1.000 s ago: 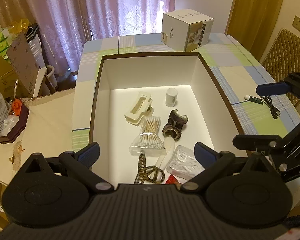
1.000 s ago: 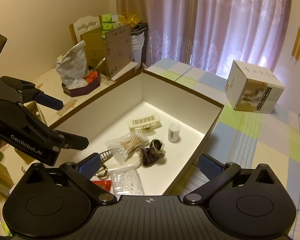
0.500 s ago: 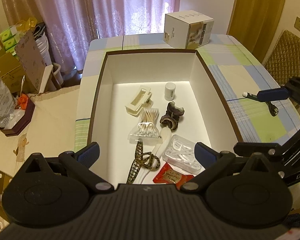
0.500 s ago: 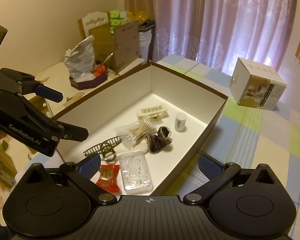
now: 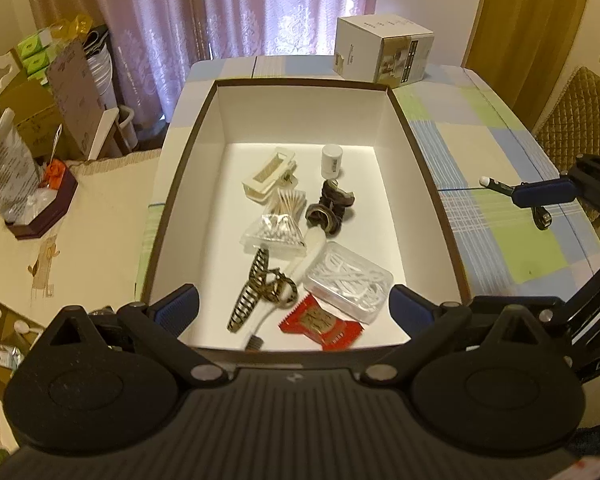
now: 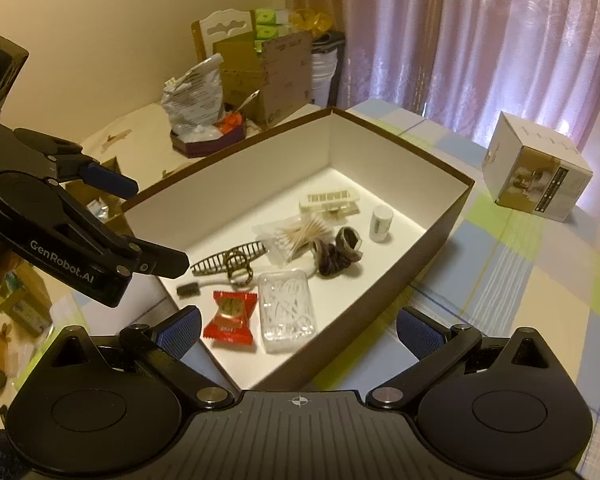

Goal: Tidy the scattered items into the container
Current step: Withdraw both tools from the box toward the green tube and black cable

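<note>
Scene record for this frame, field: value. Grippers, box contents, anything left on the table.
left gripper: open, empty, above the near end of the box
right gripper: open, empty, over the box's near corner
box: open, white inside, brown rim, on the checked table
in box: cream hair clip, white bottle, cotton swabs, brown scrunchie, striped hair clip, clear floss-pick case, red packet, toothbrush
on table, outside box: small black cable item, white carton

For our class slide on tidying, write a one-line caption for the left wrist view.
Open left gripper above a box holding hair clips, cotton swabs, and a red packet.
</note>
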A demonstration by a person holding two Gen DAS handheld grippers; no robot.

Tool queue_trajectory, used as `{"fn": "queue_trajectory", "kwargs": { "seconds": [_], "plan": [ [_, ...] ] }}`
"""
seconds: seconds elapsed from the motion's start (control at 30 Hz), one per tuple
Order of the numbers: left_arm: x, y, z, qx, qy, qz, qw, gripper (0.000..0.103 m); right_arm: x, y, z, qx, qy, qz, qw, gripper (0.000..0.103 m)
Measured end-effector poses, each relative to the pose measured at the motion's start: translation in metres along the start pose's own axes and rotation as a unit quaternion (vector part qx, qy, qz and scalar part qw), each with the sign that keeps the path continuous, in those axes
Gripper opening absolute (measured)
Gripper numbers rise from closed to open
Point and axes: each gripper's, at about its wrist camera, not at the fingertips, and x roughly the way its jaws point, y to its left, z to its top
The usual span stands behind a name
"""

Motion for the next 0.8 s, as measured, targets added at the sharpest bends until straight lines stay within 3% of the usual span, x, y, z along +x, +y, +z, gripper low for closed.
{"fn": "queue_trajectory", "kwargs": {
  "seconds": [0.8],
  "plan": [
    [-0.023,-0.071,-0.033,-0.064,0.011,0.053,0.9965,0.1,-0.035,-0.034,-0.046,-0.041,0.006,0.066,0.997,0.101]
  ]
}}
